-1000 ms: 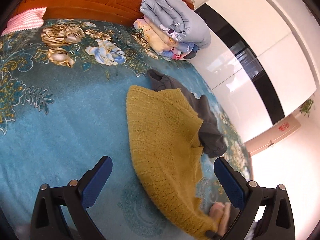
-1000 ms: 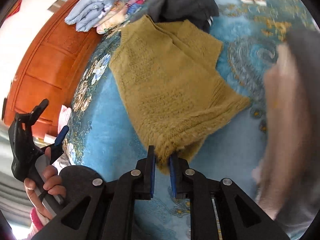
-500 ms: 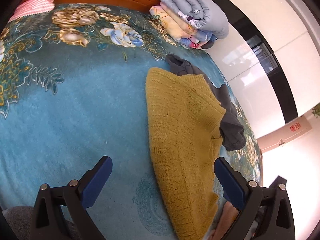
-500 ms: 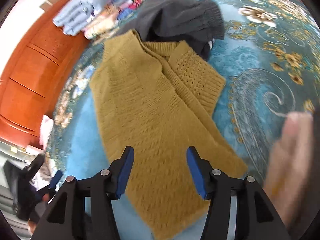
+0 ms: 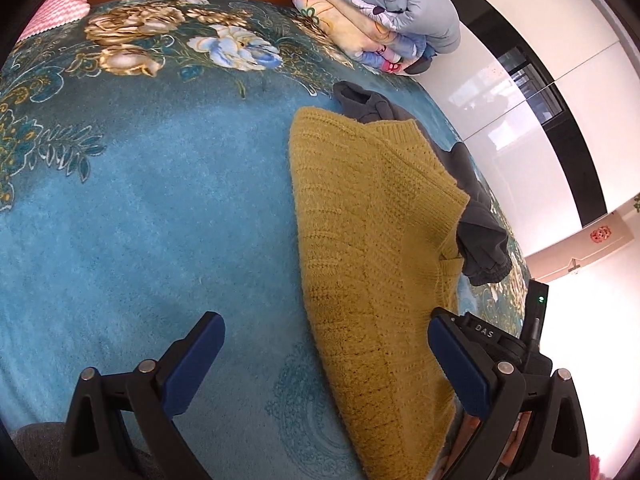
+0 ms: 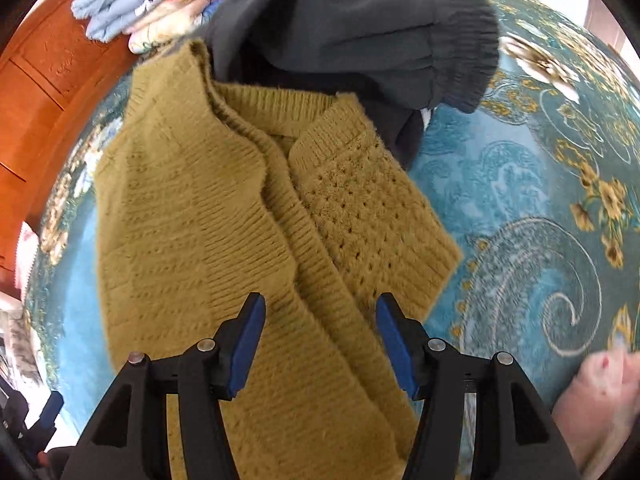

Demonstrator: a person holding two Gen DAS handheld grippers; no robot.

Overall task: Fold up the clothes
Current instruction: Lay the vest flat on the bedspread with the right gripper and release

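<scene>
Bed: covered by a teal spread with gold and blue flowers; it carries everything else.
Headboard: orange-brown wood, along the far edge of the bed.
Bedding stack: folded quilts, pale blue on top, piled at the head of the bed against the headboard.
Sweater: mustard knit, lying on the spread with one side folded over the middle; in the right wrist view its ribbed neckline points toward the dark garment.
Dark garment: grey, bunched, touching the sweater's neck end and partly under it; a ribbed cuff shows at its edge.
Pink cloth: zigzag pattern, at the corner of the bed by the headboard.
Left hand-held gripper: blue pads spread wide, holding nothing; it hangs over the sweater's near edge, one pad above bare spread, the other above the knit.
Right hand-held gripper: pads apart, empty, poised above the folded centre of the sweater; whether they touch the knit cannot be told.
</scene>
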